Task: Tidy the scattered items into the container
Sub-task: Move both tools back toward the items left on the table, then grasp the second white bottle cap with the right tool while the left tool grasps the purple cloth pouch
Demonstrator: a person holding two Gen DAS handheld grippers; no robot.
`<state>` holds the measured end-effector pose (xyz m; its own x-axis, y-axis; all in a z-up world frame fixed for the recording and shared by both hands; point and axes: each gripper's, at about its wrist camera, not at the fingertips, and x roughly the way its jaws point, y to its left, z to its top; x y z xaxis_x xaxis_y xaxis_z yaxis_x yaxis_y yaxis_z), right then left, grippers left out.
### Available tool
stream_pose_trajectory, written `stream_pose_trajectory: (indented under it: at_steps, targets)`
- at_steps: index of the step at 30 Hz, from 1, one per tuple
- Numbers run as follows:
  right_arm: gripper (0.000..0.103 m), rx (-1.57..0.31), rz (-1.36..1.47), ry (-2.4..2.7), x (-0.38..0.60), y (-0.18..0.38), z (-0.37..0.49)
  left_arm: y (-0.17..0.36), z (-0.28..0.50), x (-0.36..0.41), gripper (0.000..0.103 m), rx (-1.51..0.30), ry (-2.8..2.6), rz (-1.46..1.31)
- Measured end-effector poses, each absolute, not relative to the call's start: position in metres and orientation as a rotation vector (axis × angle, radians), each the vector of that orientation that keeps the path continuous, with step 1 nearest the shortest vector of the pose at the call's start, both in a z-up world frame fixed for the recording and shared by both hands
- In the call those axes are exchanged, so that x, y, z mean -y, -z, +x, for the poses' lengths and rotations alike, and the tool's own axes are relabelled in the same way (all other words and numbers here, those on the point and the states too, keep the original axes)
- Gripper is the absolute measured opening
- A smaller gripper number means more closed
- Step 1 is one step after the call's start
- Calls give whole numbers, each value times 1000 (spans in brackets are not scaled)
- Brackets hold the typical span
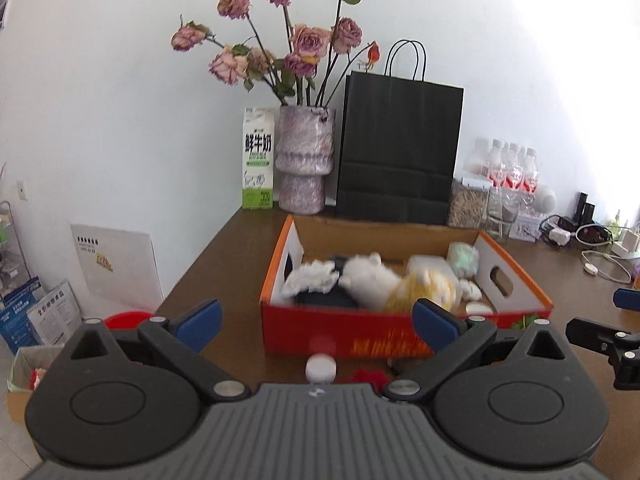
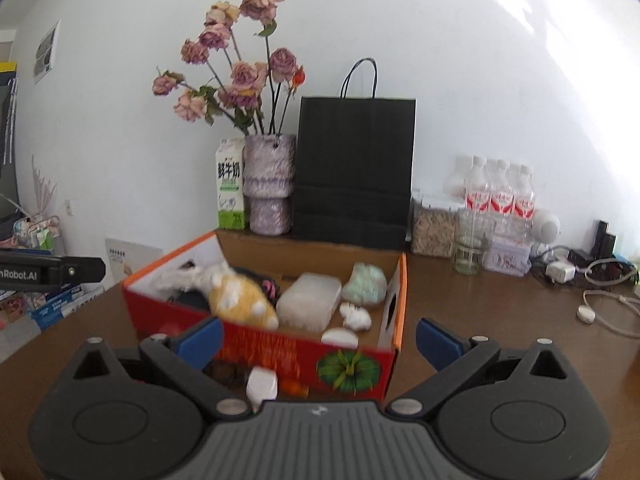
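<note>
A red and orange cardboard box [image 1: 340, 334] [image 2: 280, 350] stands on the brown table. It holds a white and yellow plush toy [image 1: 396, 284] [image 2: 240, 298], white crumpled cloth [image 1: 312, 278], a clear plastic case [image 2: 310, 300], a pale green bundle [image 1: 464, 258] [image 2: 366, 282] and small white pieces [image 2: 354, 316]. A small white object [image 1: 320, 366] [image 2: 262, 386] and a small red thing [image 1: 370, 376] lie on the table before the box. My left gripper [image 1: 318, 320] is open and empty in front of the box. My right gripper [image 2: 320, 338] is open and empty at the box's near right corner.
At the back stand a milk carton [image 1: 258, 158], a vase of dried roses [image 1: 306, 160], a black paper bag [image 1: 400, 152], water bottles [image 1: 512, 170], jars and chargers with cables [image 1: 596, 256]. The right gripper's body [image 1: 608, 340] shows at the left wrist view's right edge.
</note>
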<state>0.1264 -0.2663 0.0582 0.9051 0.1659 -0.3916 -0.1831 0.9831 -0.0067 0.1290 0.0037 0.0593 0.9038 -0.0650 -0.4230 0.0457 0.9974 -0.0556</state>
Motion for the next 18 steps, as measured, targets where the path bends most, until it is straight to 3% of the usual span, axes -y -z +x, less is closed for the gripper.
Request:
stream_pose_trajectory:
  at_steps: [11, 18]
  targets:
    - [102, -553, -56, -129, 287, 13, 53, -1, 59, -28, 103, -528, 42, -41]
    - [92, -610, -83, -174, 278, 31, 54, 4, 56, -23, 103, -542, 52, -38]
